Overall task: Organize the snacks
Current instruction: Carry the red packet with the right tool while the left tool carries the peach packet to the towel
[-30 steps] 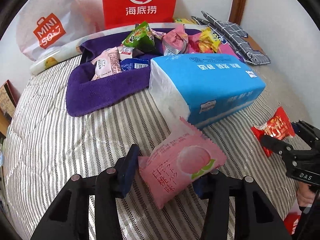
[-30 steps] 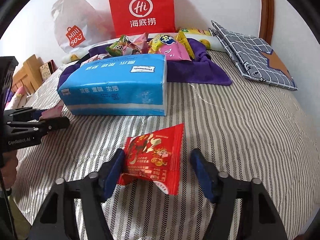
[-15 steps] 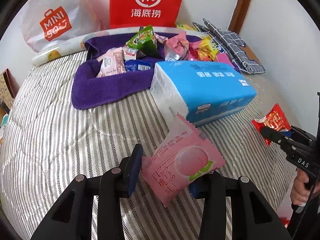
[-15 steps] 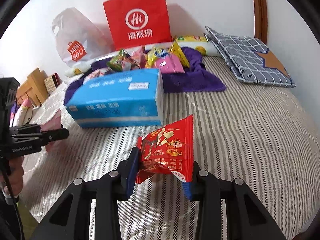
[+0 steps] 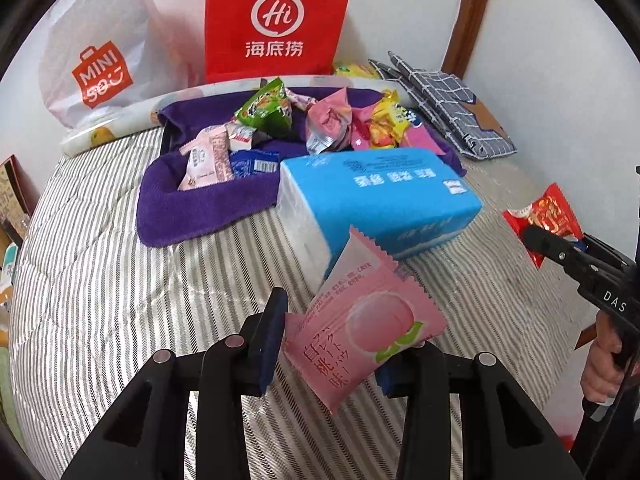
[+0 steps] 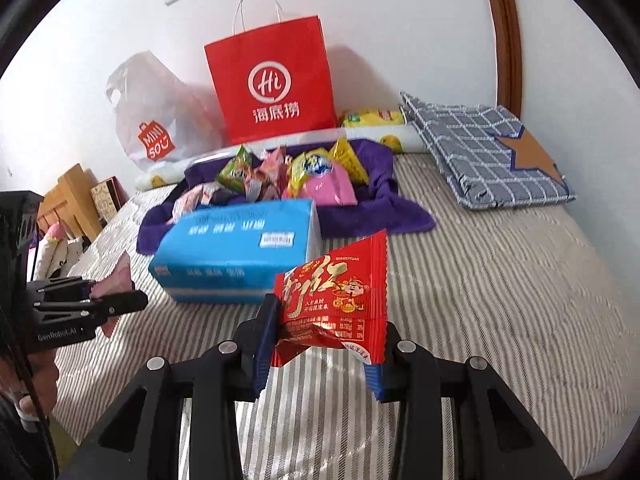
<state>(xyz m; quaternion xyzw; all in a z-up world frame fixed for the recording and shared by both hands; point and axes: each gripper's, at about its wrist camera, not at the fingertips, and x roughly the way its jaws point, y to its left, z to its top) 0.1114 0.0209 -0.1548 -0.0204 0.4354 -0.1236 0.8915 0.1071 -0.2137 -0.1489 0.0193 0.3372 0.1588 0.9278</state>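
Observation:
My left gripper point(image 5: 340, 344) is shut on a pink peach snack packet point(image 5: 360, 332), which hangs tilted above the striped bed cover point(image 5: 100, 280). My right gripper point(image 6: 322, 344) is shut on a red snack packet point(image 6: 336, 300), also held off the bed. In the left wrist view the red packet point(image 5: 548, 216) shows at the right edge; in the right wrist view the pink packet point(image 6: 116, 280) shows at the left edge. A purple towel point(image 5: 200, 204) farther back holds several loose snacks.
A blue tissue pack point(image 5: 380, 196) lies between the grippers and the towel. A red paper bag point(image 5: 276, 20) and a white plastic bag point(image 5: 100, 60) lean against the wall. A folded grey checked cloth point(image 5: 448, 112) lies at the back right. A person's hand holds each gripper.
The right jaws closed on the red packet, which lay on the bed between them. Both grippers then rose, lifting the pink and red packets off the cover.

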